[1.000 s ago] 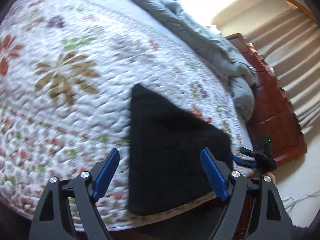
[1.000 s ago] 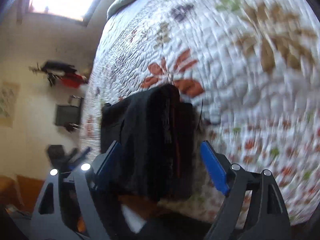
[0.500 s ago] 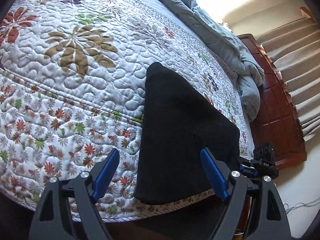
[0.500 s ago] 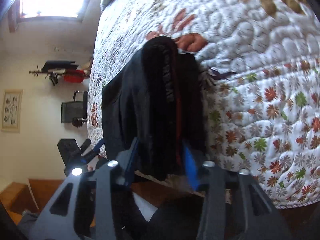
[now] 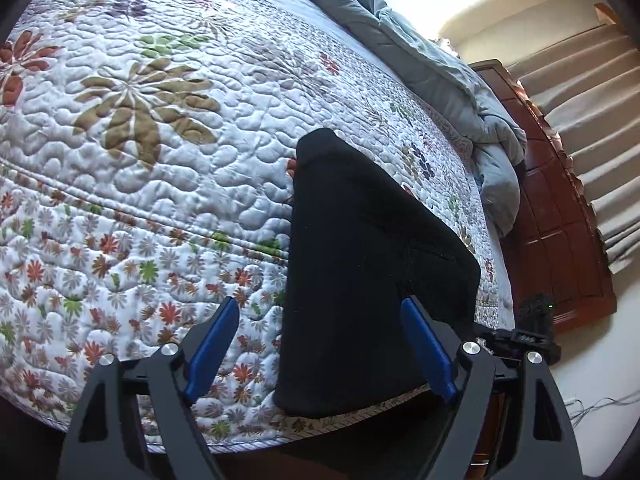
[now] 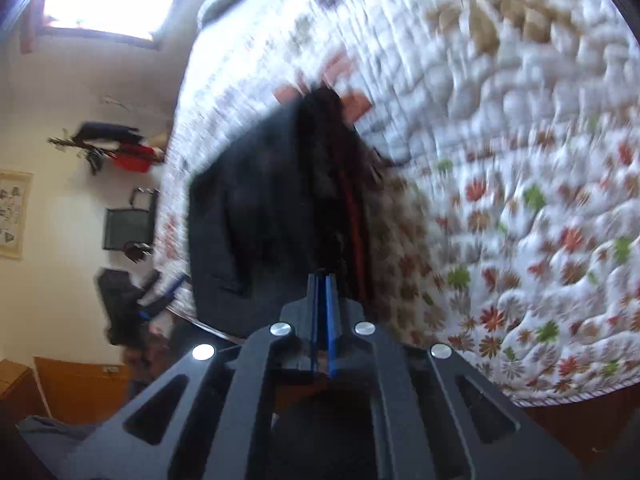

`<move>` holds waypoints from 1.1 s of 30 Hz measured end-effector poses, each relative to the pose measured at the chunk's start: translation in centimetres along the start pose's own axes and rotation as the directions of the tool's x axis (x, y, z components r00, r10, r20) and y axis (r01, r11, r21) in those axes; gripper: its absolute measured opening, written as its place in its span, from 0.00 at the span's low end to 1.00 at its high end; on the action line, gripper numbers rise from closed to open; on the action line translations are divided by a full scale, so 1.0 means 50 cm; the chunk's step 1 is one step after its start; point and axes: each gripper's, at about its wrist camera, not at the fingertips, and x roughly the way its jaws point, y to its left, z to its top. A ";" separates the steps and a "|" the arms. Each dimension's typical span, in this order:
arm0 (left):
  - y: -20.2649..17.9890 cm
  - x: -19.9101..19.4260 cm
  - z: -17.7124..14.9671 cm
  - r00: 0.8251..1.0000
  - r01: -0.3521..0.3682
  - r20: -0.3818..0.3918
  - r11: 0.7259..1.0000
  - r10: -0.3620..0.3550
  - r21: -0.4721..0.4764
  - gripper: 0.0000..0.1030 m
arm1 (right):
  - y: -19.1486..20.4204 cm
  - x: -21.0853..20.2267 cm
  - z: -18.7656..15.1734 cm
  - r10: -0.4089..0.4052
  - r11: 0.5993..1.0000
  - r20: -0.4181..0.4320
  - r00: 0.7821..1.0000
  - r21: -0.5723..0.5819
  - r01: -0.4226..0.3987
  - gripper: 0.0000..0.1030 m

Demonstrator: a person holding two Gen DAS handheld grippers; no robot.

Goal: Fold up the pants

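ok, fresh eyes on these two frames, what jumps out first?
The black pants, folded into a dark slab on the floral quilt near the bed's front edge, with the left gripper open around them. Next, the right gripper, jaws closed at the pants' near edge; whether it pinches cloth is lost in the blur.

No legible txt anywhere (wall picture (image 6: 12, 216) too blurry).
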 end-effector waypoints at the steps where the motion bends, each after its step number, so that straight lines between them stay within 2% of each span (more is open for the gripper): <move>1: -0.004 0.003 0.000 1.000 0.004 -0.003 1.000 -0.004 0.005 0.81 | -0.002 0.005 -0.002 0.006 1.000 0.002 1.000 0.003 -0.006 0.02; 5: -0.029 0.004 0.007 1.000 0.019 0.006 0.998 -0.020 0.054 0.81 | 0.019 -0.024 0.009 0.022 0.999 0.038 0.999 -0.025 -0.021 0.09; 6: -0.033 0.004 0.009 1.000 0.023 0.008 0.998 -0.024 0.064 0.81 | 0.033 -0.037 0.013 0.026 0.999 0.053 0.998 -0.042 -0.023 0.15; 7: -0.037 0.006 0.012 1.000 0.023 0.011 0.997 -0.024 0.073 0.81 | 0.039 -0.046 0.019 0.025 0.998 0.063 0.998 -0.054 -0.022 0.24; 8: -0.038 0.009 0.014 1.000 0.022 0.012 0.997 -0.023 0.074 0.81 | 0.036 -0.053 0.025 0.024 0.998 0.074 0.997 -0.057 -0.020 0.53; 9: -0.038 0.013 0.015 1.000 0.024 0.009 0.997 -0.024 0.072 0.81 | 0.040 -0.054 0.035 0.009 0.999 0.092 0.996 -0.055 -0.004 0.71; 10: -0.037 0.017 0.016 1.000 0.023 0.007 0.998 -0.024 0.065 0.81 | 0.040 -0.046 0.043 0.007 0.998 0.086 0.996 -0.056 -0.002 0.74; 13: -0.036 0.019 0.013 1.000 0.022 0.004 0.998 -0.022 0.056 0.81 | 0.026 -0.005 0.058 0.017 0.999 0.013 1.000 -0.032 -0.017 0.74; 15: -0.035 0.015 0.009 1.000 0.017 0.005 0.998 -0.018 0.059 0.81 | 0.024 0.015 0.054 -0.023 0.999 -0.019 1.000 -0.039 0.022 0.71; 16: -0.033 0.014 0.006 1.000 0.013 0.004 0.998 -0.014 0.061 0.81 | 0.023 0.020 0.050 -0.021 0.999 -0.034 0.999 -0.038 0.019 0.63; 17: -0.029 0.015 0.004 1.000 0.009 0.000 0.998 -0.009 0.061 0.81 | 0.023 0.027 0.047 -0.012 0.999 -0.046 0.999 -0.034 0.010 0.39; 18: -0.026 0.016 0.002 1.000 0.005 -0.003 0.998 -0.005 0.061 0.81 | 0.021 0.028 0.044 0.003 1.000 -0.050 0.999 -0.027 -0.005 0.20; 22: -0.015 0.027 -0.005 1.000 -0.003 -0.019 0.999 0.004 0.048 0.81 | 0.041 0.004 0.037 0.014 0.996 -0.021 1.000 -0.084 -0.016 0.13; 24: -0.018 0.029 -0.006 1.000 0.000 -0.020 0.999 0.001 0.051 0.81 | 0.064 -0.024 0.041 0.006 0.995 0.045 0.999 -0.100 -0.002 0.12; 26: -0.023 0.032 -0.006 1.000 0.000 -0.021 0.998 0.001 0.060 0.81 | 0.054 -0.045 0.046 0.002 0.997 0.096 0.995 -0.076 0.006 0.11; 28: -0.024 0.041 -0.008 1.000 -0.001 -0.030 0.998 0.003 0.059 0.81 | 0.009 -0.021 0.047 -0.003 1.000 0.054 0.999 -0.017 0.004 0.12; 30: -0.020 0.053 -0.011 0.999 -0.006 -0.046 0.999 0.009 0.053 0.81 | -0.006 0.007 0.038 -0.019 1.000 0.022 1.000 -0.012 0.020 0.12; 33: -0.020 0.053 -0.012 0.999 -0.007 -0.043 0.999 0.009 0.050 0.81 | -0.006 -0.005 0.037 -0.006 0.999 0.038 0.999 -0.033 0.007 0.16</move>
